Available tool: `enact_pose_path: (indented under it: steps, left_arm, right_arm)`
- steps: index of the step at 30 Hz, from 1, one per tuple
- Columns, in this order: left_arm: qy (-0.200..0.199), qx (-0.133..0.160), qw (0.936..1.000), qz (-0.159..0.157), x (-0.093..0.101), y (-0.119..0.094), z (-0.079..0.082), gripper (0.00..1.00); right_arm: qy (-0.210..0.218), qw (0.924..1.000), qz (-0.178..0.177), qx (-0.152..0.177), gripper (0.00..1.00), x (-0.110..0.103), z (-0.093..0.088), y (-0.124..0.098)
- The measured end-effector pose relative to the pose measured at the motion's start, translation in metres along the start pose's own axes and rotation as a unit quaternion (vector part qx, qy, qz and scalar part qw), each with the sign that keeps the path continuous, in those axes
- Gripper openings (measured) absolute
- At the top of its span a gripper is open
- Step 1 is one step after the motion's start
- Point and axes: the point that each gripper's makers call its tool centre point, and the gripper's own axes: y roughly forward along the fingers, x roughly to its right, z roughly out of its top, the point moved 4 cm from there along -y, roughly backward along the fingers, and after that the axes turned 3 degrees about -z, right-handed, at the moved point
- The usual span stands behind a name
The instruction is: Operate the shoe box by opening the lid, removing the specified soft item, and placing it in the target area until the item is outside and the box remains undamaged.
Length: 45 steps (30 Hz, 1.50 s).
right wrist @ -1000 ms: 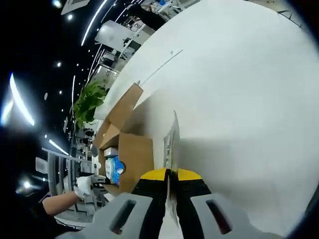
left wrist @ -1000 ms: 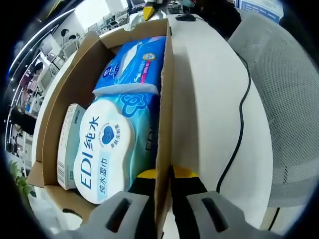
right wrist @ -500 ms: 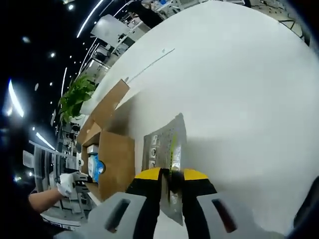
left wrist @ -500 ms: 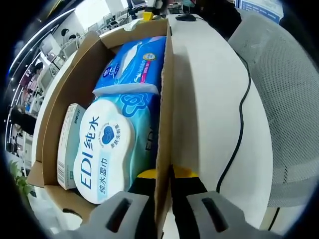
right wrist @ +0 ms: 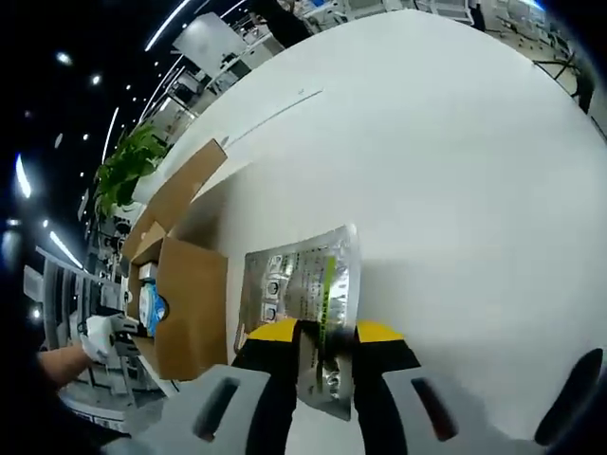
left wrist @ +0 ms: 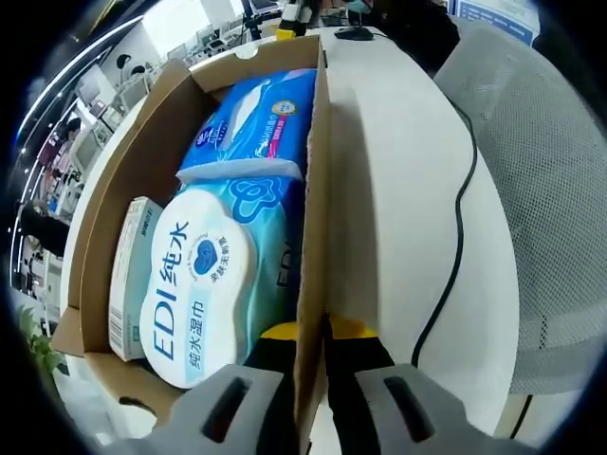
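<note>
Left gripper view looks down into an open cardboard box (left wrist: 114, 190) that runs from the lower left to the top centre of the frame, standing on a white surface (left wrist: 398, 190). The left claw (left wrist: 311, 334) at the bottom centre is closed on the box's right wall, one yellow-tipped jaw inside and one outside. Three items lie inside: a round-cornered white and teal pack of wet wipes (left wrist: 204, 284) in the lower part, a blue soft pack (left wrist: 256, 118) above it, and a slim white carton (left wrist: 133, 261) pressed against the left wall. One black cable (left wrist: 460, 218) trails down the surface on the right, beside a grey mesh chair back (left wrist: 550, 190). Right gripper view shows the right claw (right wrist: 324, 334) at the bottom centre pinching the lower edge of one silvery foil pouch (right wrist: 299, 284), which is outside the box and low over the white surface. The box sits at the left of that frame with its flaps open, and a gloved hand (right wrist: 104, 332) shows at the far left edge beside it.
</note>
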Motion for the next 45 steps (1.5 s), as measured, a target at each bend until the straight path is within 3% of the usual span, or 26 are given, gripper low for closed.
enact_pose_path:
  steps: [6,10,12,17,20,28,34,45]
  left_arm:
    - [0.000,0.000,1.0000,-0.001,0.000,0.000,0.000,0.03]
    - [-0.001,-0.001,1.0000,0.000,0.000,0.000,0.001,0.03]
    - [-0.001,-0.001,1.0000,0.000,0.000,0.001,0.000,0.03]
    - [0.000,0.000,1.0000,0.000,0.000,0.000,0.001,0.03]
    - [-0.001,-0.001,1.0000,0.000,0.000,0.000,0.001,0.03]
    - [-0.004,0.000,1.0000,0.000,0.000,0.000,0.000,0.03]
    - [-0.002,0.000,1.0000,0.001,0.000,0.000,0.000,0.03]
    - [-0.001,0.000,1.0000,0.001,0.001,-0.001,-0.001,0.03]
  right_arm:
    - [-0.022,0.9985,-0.047,0.015,0.18,0.015,0.007,-0.005]
    - [-0.043,0.9950,-0.068,0.060,0.18,0.021,0.016,-0.018]
    - [-0.045,0.9946,-0.067,0.065,0.18,0.022,0.016,-0.023]
    - [-0.071,0.9915,-0.059,0.092,0.19,0.014,0.019,-0.033]
    - [-0.095,0.9877,-0.072,0.101,0.20,0.012,0.017,-0.035]
    - [-0.136,0.9791,-0.092,0.119,0.28,-0.004,0.000,-0.035]
    - [-0.187,0.9624,-0.133,0.145,0.36,-0.018,-0.005,-0.033]
    - [-0.178,0.9539,-0.171,0.170,0.47,-0.039,-0.018,-0.012]
